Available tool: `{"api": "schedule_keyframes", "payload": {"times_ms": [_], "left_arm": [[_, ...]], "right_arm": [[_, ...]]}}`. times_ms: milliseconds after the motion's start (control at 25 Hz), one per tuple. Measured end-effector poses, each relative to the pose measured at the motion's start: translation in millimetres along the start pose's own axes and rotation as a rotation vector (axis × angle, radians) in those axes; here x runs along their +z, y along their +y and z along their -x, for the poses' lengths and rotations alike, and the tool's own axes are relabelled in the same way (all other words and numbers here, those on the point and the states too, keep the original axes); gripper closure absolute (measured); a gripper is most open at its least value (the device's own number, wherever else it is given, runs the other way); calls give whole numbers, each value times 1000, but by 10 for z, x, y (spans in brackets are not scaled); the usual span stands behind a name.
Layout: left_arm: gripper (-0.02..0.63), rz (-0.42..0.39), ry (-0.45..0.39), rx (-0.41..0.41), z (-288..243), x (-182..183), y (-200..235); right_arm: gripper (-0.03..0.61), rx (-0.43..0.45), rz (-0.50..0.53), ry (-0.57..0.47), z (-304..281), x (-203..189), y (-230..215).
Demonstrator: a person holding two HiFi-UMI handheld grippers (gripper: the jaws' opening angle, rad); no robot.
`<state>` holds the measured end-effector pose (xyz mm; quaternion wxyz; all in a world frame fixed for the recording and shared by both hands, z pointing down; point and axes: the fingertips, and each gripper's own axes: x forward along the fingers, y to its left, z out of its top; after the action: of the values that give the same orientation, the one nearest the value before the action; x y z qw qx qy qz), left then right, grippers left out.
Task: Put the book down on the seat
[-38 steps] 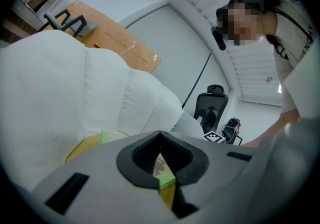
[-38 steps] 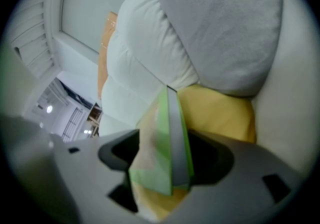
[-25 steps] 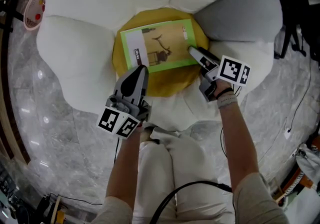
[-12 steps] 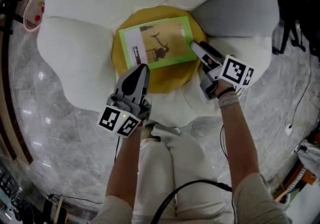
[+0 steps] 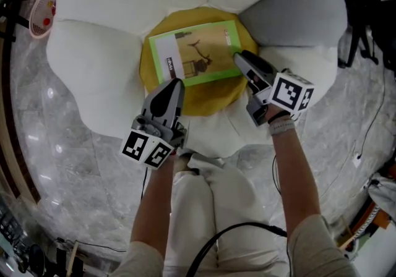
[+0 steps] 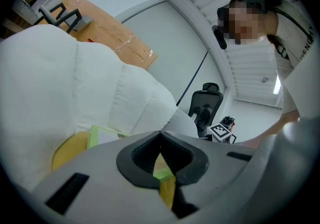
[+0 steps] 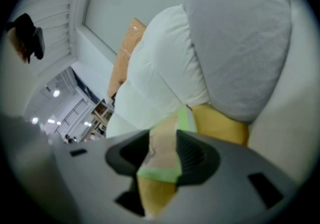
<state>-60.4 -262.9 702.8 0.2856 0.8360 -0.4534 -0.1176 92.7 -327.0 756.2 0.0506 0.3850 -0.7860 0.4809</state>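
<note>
Book (image 5: pixel 197 54) lies flat on the yellow seat (image 5: pixel 210 99), long axis left-right, its right edge just ahead of the right gripper (image 5: pixel 241 59), whose fingers have just been narrowing, half-apart on nothing (left gripper (image 5: pixel 176 85) pinched together, farther off).

I see grey cushion (image 5: pixel 297 10) upper right | glossy marble floor (image 5: pixel 80 177) all round | black office chair (image 6: pixel 206 105) far back | cardboard box (image 6: pixel 107 35) behind
</note>
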Motion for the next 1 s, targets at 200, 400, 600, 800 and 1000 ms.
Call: {"api": "schedule_keyframes", "payload": {"times_ms": [200, 400, 600, 800, 1000], "left_arm": [[591, 1, -1, 10, 17, -24, 61], [591, 0, -10, 23, 33, 7, 105], [591, -13, -6, 36, 73, 93, 66], [591, -17, -7, 50, 112, 288, -87], [591, -30, 2, 39, 102, 514, -366]], "right_arm": [[477, -28, 40, 10, -17, -23, 0], [546, -37, 71, -2, -38, 0, -1], [563, -20, 92, -5, -3, 39, 109], [563, -16, 111, 1, 130, 113, 292], [563, 1, 117, 11, 344, 200, 554]]}}
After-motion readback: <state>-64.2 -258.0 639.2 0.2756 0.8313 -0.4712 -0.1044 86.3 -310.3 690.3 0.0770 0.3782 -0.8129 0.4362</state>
